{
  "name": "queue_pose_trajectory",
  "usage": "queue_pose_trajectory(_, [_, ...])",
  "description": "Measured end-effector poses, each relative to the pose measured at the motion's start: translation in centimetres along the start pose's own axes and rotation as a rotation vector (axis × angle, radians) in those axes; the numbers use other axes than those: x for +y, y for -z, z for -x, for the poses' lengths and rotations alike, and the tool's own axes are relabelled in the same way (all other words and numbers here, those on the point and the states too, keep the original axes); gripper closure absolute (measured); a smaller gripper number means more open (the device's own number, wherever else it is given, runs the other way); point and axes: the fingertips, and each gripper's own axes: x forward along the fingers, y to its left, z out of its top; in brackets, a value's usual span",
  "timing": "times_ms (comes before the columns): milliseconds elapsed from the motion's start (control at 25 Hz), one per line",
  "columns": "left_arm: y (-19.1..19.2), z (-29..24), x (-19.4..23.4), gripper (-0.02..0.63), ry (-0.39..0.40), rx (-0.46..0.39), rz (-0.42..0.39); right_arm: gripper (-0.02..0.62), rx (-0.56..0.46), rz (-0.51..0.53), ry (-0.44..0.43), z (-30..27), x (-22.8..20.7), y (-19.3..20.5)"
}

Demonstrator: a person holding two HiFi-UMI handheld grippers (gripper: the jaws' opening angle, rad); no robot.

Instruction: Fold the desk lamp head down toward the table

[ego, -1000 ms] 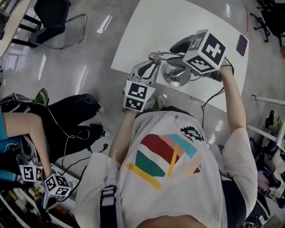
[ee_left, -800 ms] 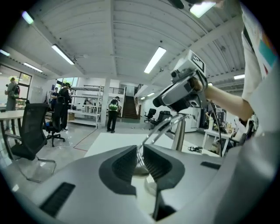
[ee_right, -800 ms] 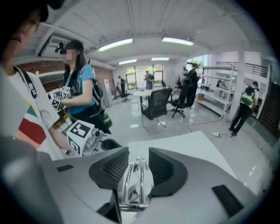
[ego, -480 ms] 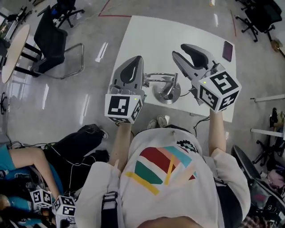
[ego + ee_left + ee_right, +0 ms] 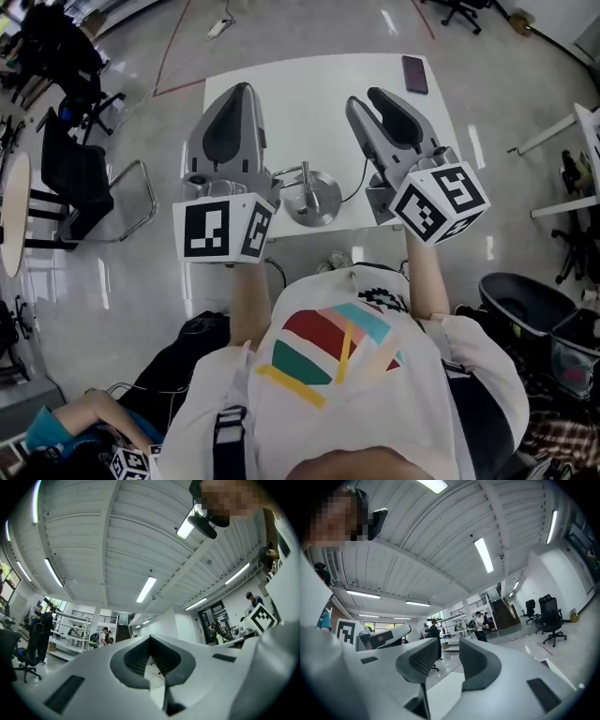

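The desk lamp (image 5: 312, 201) stands near the front edge of the white table (image 5: 309, 89). I see its round chrome base, a short post and a thin arm running left behind my left gripper; its head is hidden. Both grippers are held high above the table, apart from the lamp. My left gripper (image 5: 237, 92) is shut with nothing in it; in its own view the jaws (image 5: 151, 641) meet against the ceiling and room. My right gripper (image 5: 377, 101) stands open and empty, with a clear gap between its jaws (image 5: 449, 651).
A dark phone (image 5: 414, 73) lies at the table's far right corner. A cable (image 5: 356, 184) runs from the lamp toward the right. A black chair (image 5: 82, 173) stands left of the table and a dark bin (image 5: 520, 305) to the right. Other people are in the room.
Both grippers have lifted off the lamp and risen toward the camera, turning from pointing down to about level. The left jaws have closed. The lamp stays on the table.
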Motion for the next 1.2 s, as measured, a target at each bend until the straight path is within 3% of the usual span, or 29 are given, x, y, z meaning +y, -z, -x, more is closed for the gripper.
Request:
queue_pose_trajectory(280, [1.0, -0.8, -2.1, 0.561, 0.054, 0.039, 0.005, 0.449, 0.014, 0.027, 0.045, 1.2, -0.4, 0.3])
queue_pose_trajectory(880, [1.9, -0.5, 0.0, 0.561, 0.03, 0.074, 0.03, 0.449, 0.069, 0.062, -0.006, -1.1, 1.4, 1.4])
queue_pose_trajectory(1200, [1.7, -1.3, -1.6, 0.561, 0.03, 0.07, 0.027, 0.449, 0.066, 0.078, -0.007, -0.1, 0.0, 0.6])
